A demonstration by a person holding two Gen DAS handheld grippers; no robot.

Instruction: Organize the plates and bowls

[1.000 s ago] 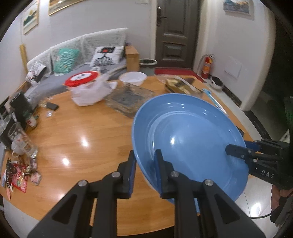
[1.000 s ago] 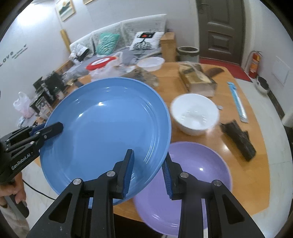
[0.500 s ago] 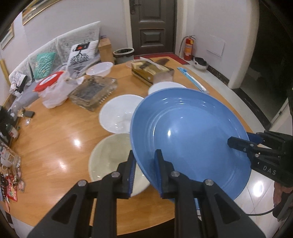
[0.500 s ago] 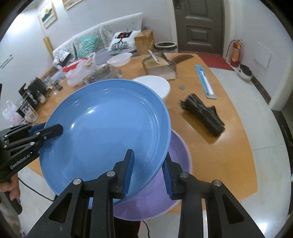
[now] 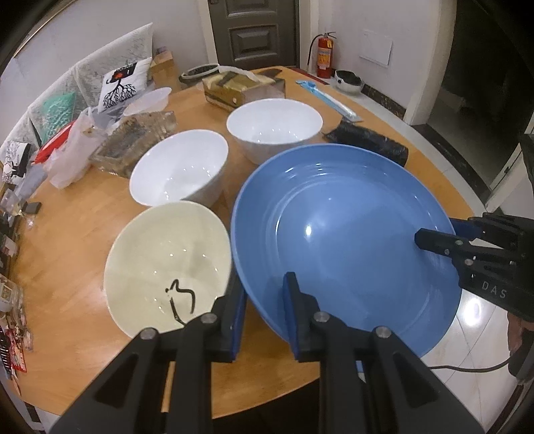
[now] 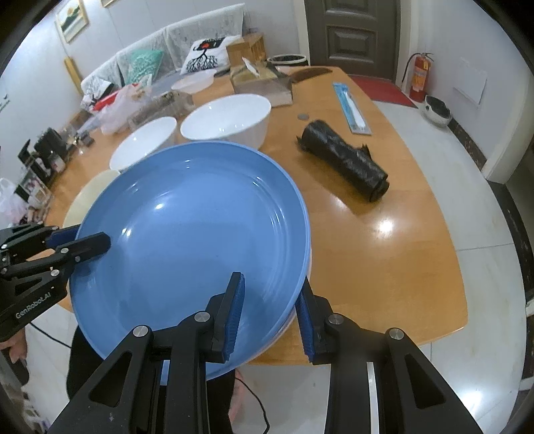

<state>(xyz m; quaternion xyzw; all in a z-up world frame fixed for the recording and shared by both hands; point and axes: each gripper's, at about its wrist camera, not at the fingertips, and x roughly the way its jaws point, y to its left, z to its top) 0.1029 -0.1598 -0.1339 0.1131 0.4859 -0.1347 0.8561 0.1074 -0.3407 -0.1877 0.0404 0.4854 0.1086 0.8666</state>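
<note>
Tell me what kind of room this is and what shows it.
Most likely a home living and dining room: a sofa with cushions along the wall, a wooden dining table holding bowls and clutter, and an entry door with a fire extinguisher beside it.

Blue plate [image 6: 187, 227] lowered over purple plate
</note>
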